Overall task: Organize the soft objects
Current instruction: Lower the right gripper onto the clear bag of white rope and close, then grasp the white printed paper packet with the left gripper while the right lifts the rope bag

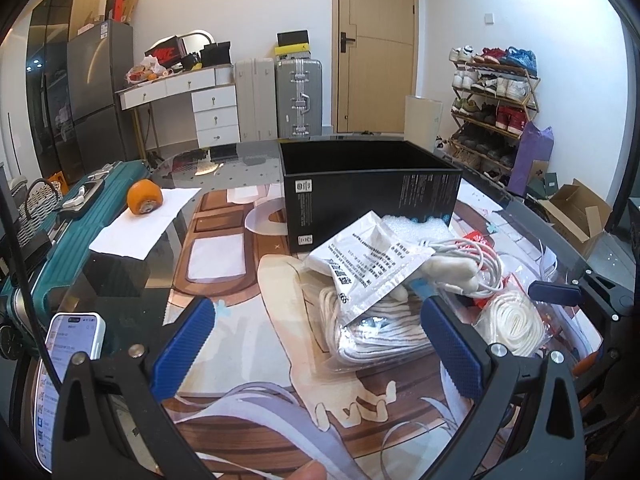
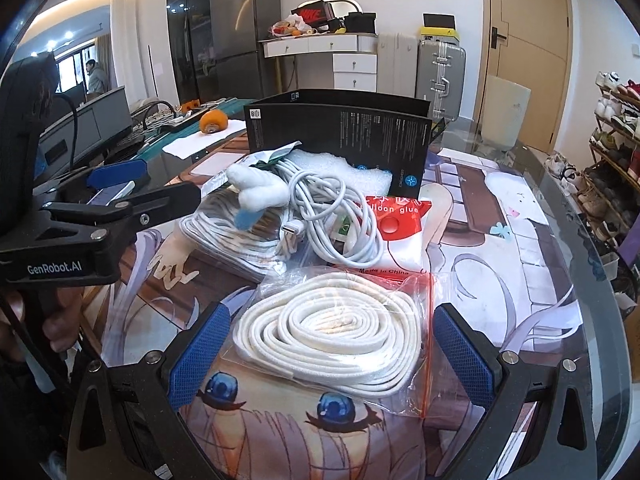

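A pile of soft items lies on the glass table in front of an open black box (image 1: 370, 184) (image 2: 340, 136). My left gripper (image 1: 320, 344) is open, its right finger beside a clear bag of white rope (image 1: 376, 328) (image 2: 224, 232) under a white printed pouch (image 1: 360, 264). My right gripper (image 2: 328, 352) is open around a zip bag of coiled white cord (image 2: 336, 332) (image 1: 516, 324). A white charging cable (image 2: 336, 220) (image 1: 472, 268), a white plush piece (image 2: 260, 192), white foam (image 2: 340, 172) and a red balloon-glue packet (image 2: 396, 232) lie in the pile.
An orange (image 1: 144, 197) (image 2: 213, 121) sits on white paper (image 1: 140, 224) at the table's left. A phone (image 1: 68, 380) lies at the near left edge. A teal suitcase (image 1: 52, 232) stands left of the table. A shoe rack (image 1: 492, 108) stands at the right.
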Action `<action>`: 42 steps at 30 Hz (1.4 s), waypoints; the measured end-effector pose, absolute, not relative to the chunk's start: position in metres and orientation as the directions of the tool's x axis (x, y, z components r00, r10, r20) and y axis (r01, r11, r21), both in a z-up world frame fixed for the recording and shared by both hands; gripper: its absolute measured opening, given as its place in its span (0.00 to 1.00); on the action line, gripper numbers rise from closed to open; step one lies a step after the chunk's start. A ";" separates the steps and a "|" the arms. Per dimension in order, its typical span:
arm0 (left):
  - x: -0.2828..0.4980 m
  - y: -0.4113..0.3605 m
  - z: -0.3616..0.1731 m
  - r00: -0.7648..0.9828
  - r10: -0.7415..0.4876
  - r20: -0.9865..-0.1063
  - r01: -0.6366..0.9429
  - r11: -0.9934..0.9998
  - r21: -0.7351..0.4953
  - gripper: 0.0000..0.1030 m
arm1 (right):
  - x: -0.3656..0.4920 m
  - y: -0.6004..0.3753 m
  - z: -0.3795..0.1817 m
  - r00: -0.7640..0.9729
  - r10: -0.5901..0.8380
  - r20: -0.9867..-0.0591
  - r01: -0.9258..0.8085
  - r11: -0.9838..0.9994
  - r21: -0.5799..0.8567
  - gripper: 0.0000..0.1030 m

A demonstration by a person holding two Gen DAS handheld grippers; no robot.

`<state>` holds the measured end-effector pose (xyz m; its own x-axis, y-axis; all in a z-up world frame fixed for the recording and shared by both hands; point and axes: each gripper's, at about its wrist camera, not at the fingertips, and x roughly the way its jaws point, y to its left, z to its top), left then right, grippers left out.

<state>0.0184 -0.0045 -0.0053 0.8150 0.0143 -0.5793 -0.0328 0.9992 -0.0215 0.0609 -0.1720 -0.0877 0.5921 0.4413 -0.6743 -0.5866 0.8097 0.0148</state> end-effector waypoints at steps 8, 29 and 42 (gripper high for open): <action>0.025 -0.002 -0.004 0.793 -0.006 -0.609 -0.019 0.999 -0.034 1.00 | 0.067 -0.180 -0.086 0.592 0.428 -0.683 -0.581 0.814 0.006 1.00; 0.045 -0.008 -0.006 0.742 -0.054 -0.669 0.026 0.998 -0.053 1.00 | 0.070 -0.182 -0.091 0.552 0.446 -0.704 -0.608 0.793 0.025 0.72; 0.049 0.003 0.005 0.743 -0.075 -0.665 -0.013 0.992 -0.127 1.00 | 0.053 -0.197 -0.076 0.573 0.488 -0.658 -0.632 0.775 0.024 0.57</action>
<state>0.0486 0.0028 0.0051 0.7432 -0.0754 -0.6648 -0.0134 0.9918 -0.1275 0.0531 -0.1974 -0.0756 0.5731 0.4878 -0.6585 -0.6321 0.7745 0.0237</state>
